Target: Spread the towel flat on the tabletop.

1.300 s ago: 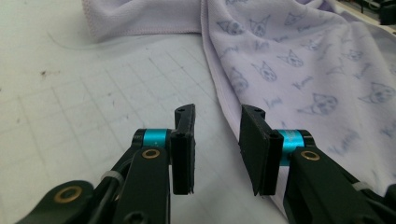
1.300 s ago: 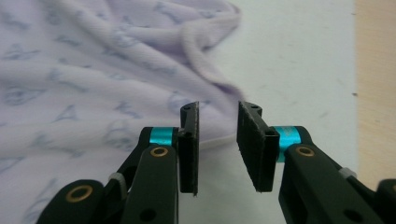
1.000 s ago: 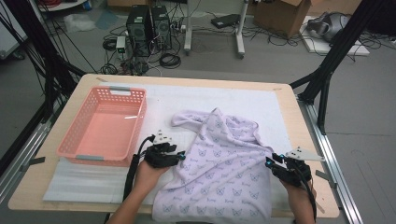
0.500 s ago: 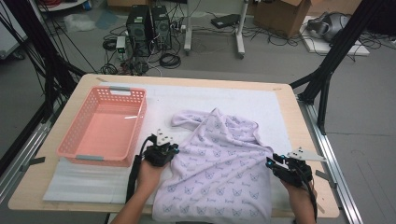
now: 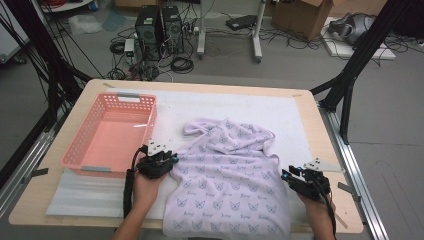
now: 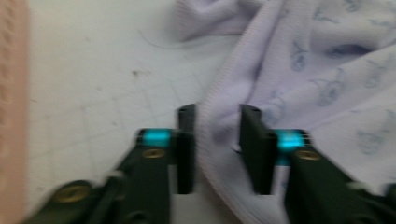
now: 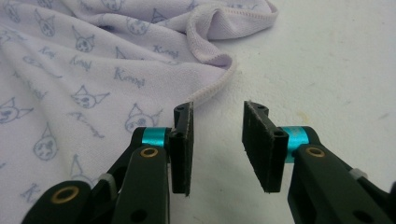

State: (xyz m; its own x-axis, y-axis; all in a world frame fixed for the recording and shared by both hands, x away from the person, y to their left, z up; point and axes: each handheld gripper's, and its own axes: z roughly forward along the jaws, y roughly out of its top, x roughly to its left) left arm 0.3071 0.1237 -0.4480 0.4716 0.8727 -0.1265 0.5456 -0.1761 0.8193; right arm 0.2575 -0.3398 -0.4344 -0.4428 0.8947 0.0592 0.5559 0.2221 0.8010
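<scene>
the left tool [image 6: 217, 140], jaws just reopened, straddles the lavender towel's [image 5: 230, 180] hem without pinching; the right tool [image 7: 217, 140] waits apart beside the opposite edge. next: clamp both edges.

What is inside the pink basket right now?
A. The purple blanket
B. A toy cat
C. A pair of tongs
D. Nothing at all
D: the pink basket shows only its bare bottom in the high view, while the purple blanket lies spread on the table beside it.
</scene>
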